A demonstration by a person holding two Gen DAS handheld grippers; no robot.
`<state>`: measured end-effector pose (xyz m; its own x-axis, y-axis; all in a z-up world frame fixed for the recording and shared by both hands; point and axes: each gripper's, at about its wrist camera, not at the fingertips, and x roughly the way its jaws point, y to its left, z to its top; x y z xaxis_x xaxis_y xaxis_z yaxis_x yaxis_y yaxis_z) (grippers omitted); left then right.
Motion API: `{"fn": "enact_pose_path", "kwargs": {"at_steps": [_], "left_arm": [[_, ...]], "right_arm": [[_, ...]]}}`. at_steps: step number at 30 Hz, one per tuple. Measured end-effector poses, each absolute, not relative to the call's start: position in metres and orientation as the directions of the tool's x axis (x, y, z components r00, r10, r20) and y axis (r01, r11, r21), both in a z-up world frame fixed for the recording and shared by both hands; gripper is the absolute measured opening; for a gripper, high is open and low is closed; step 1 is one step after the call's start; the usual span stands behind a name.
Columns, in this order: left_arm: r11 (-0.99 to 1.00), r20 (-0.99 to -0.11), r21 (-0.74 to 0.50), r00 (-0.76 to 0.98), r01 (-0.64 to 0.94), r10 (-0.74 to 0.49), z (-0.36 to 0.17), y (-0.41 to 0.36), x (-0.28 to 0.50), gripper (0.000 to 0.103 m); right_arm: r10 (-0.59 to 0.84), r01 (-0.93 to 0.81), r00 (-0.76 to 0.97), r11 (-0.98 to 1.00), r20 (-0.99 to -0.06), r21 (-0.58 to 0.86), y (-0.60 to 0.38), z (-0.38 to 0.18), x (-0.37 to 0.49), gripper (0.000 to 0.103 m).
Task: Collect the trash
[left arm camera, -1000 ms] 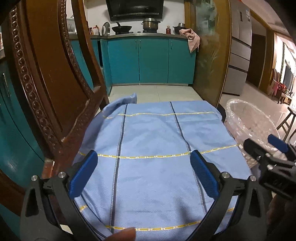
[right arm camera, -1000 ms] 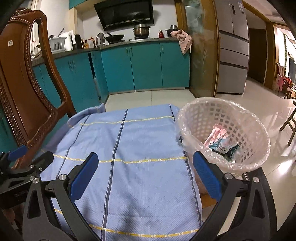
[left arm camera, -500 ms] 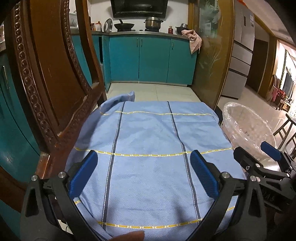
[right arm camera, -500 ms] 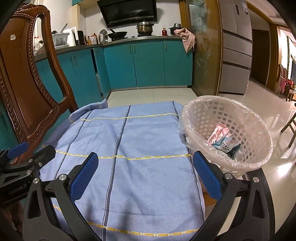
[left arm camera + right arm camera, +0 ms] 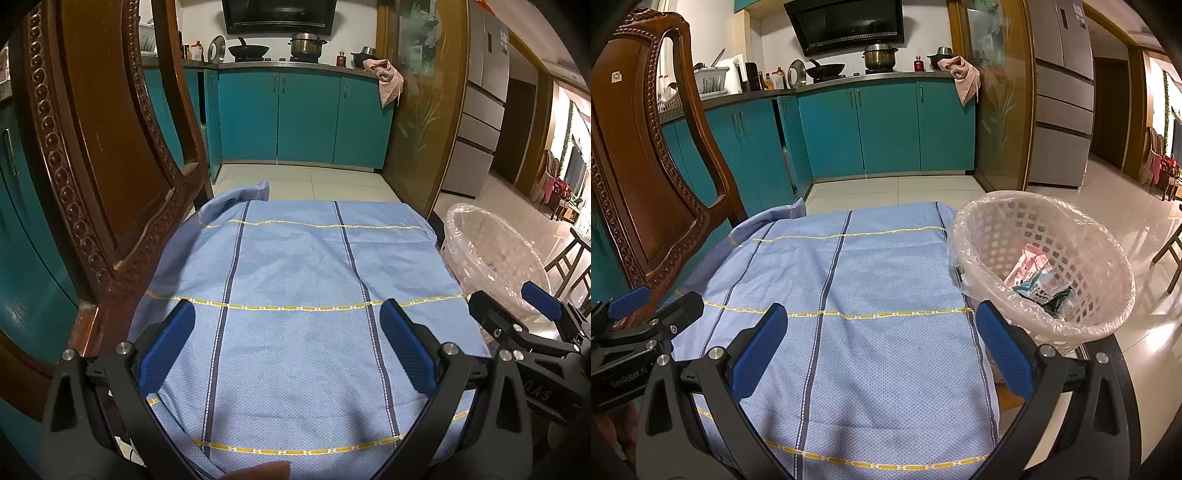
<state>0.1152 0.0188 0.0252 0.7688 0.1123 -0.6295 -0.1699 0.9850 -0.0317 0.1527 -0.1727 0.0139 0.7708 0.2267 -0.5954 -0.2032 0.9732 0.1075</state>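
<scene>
Left claw (image 5: 286, 345) wide, empty, over blue cloth (image 5: 295, 295). Right claw (image 5: 879, 345) wide, empty. Lined basket (image 5: 1071, 325) beside cloth holds wrappers (image 5: 1039, 284).

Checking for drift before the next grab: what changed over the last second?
Both grippers drew back and rose slightly: more cloth shows ahead of them and the basket sits a little farther off. Nothing taken or released. The left gripper and right gripper stay open and empty, the wrappers stay in the basket, the chair has not moved.
</scene>
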Motion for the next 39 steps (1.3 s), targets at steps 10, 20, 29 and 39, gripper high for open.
{"fn": "enact_pose_path", "kwargs": {"at_steps": [10, 20, 29, 39], "left_arm": [[0.985, -0.629, -0.034, 0.769, -0.17, 0.111, 0.0259, 0.0208, 0.115, 0.1], [0.985, -0.631, -0.033, 0.768, -0.169, 0.11, 0.0255, 0.0204, 0.1152, 0.1], [0.985, -0.631, -0.032, 0.768, -0.168, 0.111, 0.0247, 0.0203, 0.1156, 0.1], [0.986, -0.633, -0.033, 0.766, -0.166, 0.108, 0.0233, 0.0197, 0.116, 0.1]], "right_arm": [[0.227, -0.203, 0.771, 0.973, -0.595, 0.107, -0.1731, 0.0142, 0.1529, 0.1], [0.227, -0.203, 0.772, 0.973, -0.594, 0.107, -0.1732, 0.0143, 0.1529, 0.1], [0.225, -0.202, 0.772, 0.974, -0.595, 0.106, -0.1729, 0.0147, 0.1528, 0.1], [0.227, -0.203, 0.771, 0.973, -0.595, 0.108, -0.1729, 0.0144, 0.1531, 0.1]]}}
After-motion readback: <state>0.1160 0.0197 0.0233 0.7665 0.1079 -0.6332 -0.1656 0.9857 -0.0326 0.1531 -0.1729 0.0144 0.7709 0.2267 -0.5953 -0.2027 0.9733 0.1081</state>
